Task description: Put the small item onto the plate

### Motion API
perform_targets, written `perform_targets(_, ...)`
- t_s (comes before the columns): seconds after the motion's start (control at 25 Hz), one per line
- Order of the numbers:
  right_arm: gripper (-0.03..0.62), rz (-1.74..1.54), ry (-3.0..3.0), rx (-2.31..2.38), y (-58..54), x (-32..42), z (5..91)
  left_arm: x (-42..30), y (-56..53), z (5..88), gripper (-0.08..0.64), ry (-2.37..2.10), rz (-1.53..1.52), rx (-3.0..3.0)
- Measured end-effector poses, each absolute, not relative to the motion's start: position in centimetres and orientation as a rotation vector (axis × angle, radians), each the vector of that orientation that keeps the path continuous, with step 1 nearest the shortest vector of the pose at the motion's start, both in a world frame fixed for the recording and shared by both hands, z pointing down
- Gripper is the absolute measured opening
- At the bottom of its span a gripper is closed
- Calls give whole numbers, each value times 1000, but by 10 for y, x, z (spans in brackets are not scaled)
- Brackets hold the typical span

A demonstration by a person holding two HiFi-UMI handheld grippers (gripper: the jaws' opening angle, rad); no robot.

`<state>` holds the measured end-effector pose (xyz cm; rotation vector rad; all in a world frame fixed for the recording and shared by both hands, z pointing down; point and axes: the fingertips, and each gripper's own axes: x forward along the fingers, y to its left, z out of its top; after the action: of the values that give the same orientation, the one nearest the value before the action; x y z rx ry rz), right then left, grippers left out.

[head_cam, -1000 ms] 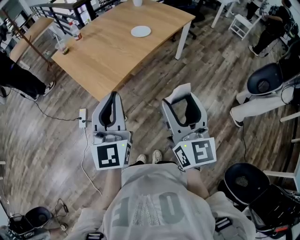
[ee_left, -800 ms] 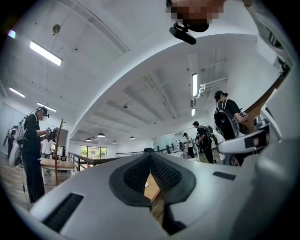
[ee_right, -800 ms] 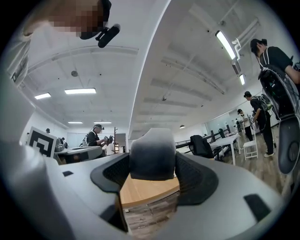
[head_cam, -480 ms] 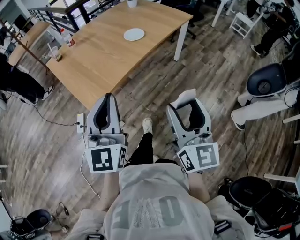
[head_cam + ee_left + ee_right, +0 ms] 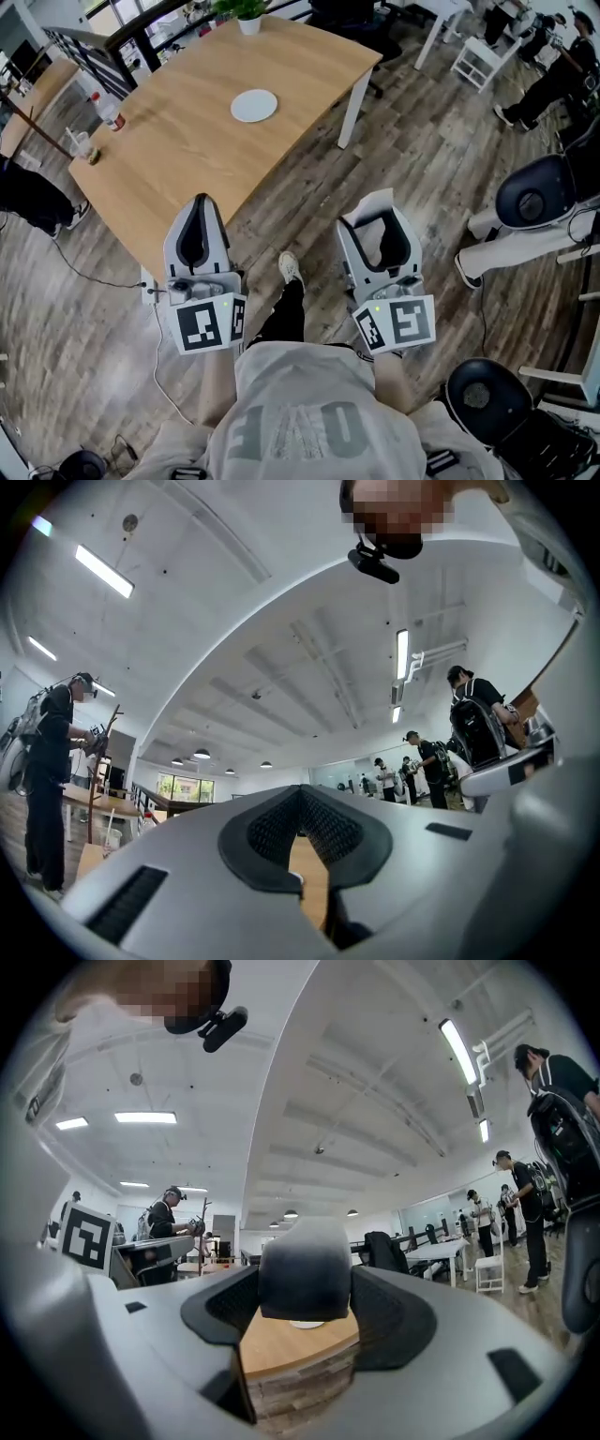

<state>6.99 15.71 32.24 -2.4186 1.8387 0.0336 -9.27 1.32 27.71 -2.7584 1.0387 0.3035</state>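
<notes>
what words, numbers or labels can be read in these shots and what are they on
Shirt: big pale letters, upside down and creased, too unclear to read.
Marker cubes on the left claw and right claw: black-and-white square patterns, no words.
Bottle on the table: label too small to read.
White item in the right claw: no print shows.

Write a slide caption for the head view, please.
Right gripper holds a small white item; the white plate waits on the wooden table ahead.
</notes>
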Motion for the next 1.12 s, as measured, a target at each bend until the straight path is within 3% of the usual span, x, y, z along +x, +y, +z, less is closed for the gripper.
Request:
perform_targets(0.44, 307, 84, 1970, -2372, -26, 167, 279, -2, -151, 243, 9, 1142, 326, -2660)
perform_targets(1.12, 307, -8, 2311, -2153, -178, 191, 299, 17, -247, 251, 9, 1431, 254, -2535)
